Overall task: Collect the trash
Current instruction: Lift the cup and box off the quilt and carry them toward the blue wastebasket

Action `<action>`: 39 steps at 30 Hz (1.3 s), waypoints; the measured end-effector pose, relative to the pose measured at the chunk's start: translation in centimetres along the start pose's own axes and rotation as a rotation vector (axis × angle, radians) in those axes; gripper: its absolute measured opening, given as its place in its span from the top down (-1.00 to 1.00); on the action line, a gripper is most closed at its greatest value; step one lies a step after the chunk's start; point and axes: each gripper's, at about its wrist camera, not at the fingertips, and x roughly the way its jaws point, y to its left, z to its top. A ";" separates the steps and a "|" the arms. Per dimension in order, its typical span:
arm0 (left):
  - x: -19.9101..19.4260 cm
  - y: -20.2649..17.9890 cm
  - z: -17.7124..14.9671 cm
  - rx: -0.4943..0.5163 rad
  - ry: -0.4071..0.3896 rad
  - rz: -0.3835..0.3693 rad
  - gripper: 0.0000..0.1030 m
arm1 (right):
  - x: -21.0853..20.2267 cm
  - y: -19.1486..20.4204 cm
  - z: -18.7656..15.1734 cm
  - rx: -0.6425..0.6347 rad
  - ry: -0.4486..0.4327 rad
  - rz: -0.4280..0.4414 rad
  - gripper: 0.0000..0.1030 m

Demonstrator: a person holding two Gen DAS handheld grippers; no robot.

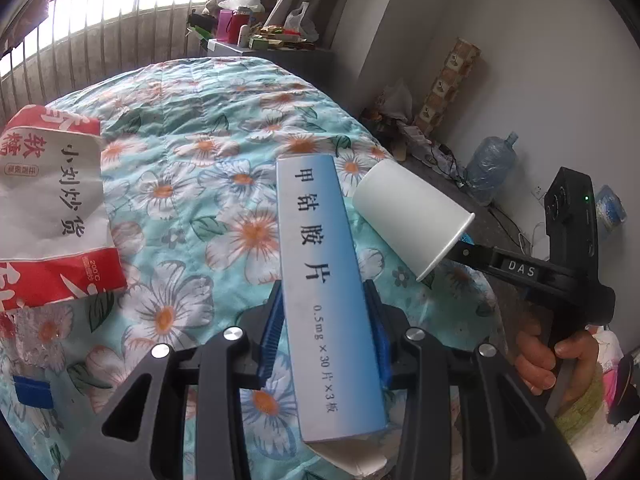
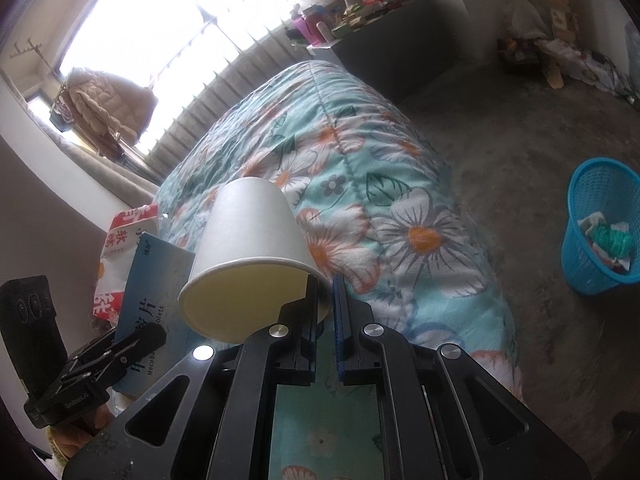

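A long blue-and-white medicine box [image 1: 320, 280] stands up between the blue pads of my left gripper [image 1: 323, 294], which is shut on its sides above a floral quilt [image 1: 192, 140]. The right wrist view catches the same box [image 2: 156, 280] at lower left. My right gripper [image 2: 326, 292] is shut on the rim of a white paper cup [image 2: 252, 240], held tilted with its mouth toward the camera. In the left wrist view the cup [image 1: 412, 216] hangs just right of the box. A red-and-white snack bag [image 1: 52, 208] lies on the quilt at left.
A blue plastic basket [image 2: 600, 232] with some scraps in it stands on the grey floor, right of the bed. A water jug [image 1: 490, 168] and cables sit by the far wall. A cluttered side table [image 1: 272, 36] stands beyond the bed, by the window.
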 end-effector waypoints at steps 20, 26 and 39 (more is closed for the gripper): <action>-2.2 -0.6 1.0 0.067 -0.092 0.071 0.41 | -1.8 -0.6 0.6 0.057 -0.042 0.078 0.98; -2.5 -0.6 1.1 0.071 -0.106 0.079 0.41 | -2.2 -0.9 0.8 0.064 -0.051 0.086 0.98; -3.3 -0.2 1.8 0.064 -0.146 0.102 0.42 | -2.3 -1.5 0.9 0.073 -0.055 0.084 0.98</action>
